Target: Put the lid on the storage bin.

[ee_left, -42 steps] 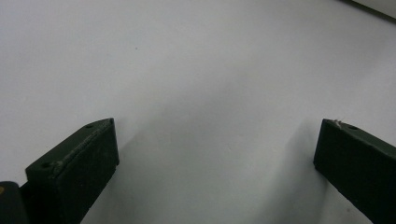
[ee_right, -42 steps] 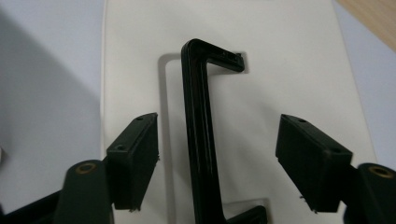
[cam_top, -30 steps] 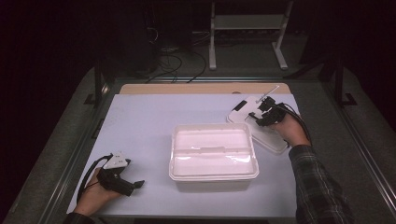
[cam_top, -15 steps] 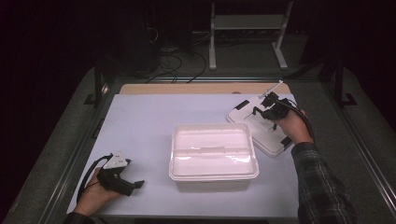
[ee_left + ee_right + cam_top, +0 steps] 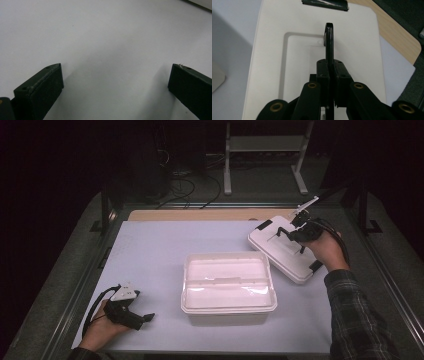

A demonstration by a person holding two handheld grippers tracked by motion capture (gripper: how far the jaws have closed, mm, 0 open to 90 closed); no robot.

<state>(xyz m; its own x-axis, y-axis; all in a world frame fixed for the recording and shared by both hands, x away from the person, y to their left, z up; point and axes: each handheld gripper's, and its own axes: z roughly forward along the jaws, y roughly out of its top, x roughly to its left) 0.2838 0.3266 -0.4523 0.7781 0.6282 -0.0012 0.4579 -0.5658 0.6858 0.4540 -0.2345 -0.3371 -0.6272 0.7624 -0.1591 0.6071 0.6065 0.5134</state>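
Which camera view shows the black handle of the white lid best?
The right gripper view: the handle stands edge-on, close up, clamped in the right gripper. The high view shows it small on the lid, partly behind that gripper. The left gripper view gives bare table.

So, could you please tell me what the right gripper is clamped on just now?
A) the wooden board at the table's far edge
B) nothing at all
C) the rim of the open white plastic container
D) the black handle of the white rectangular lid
D: the right gripper view shows the right gripper with jaws closed on the thin black handle standing up from the white rectangular lid.
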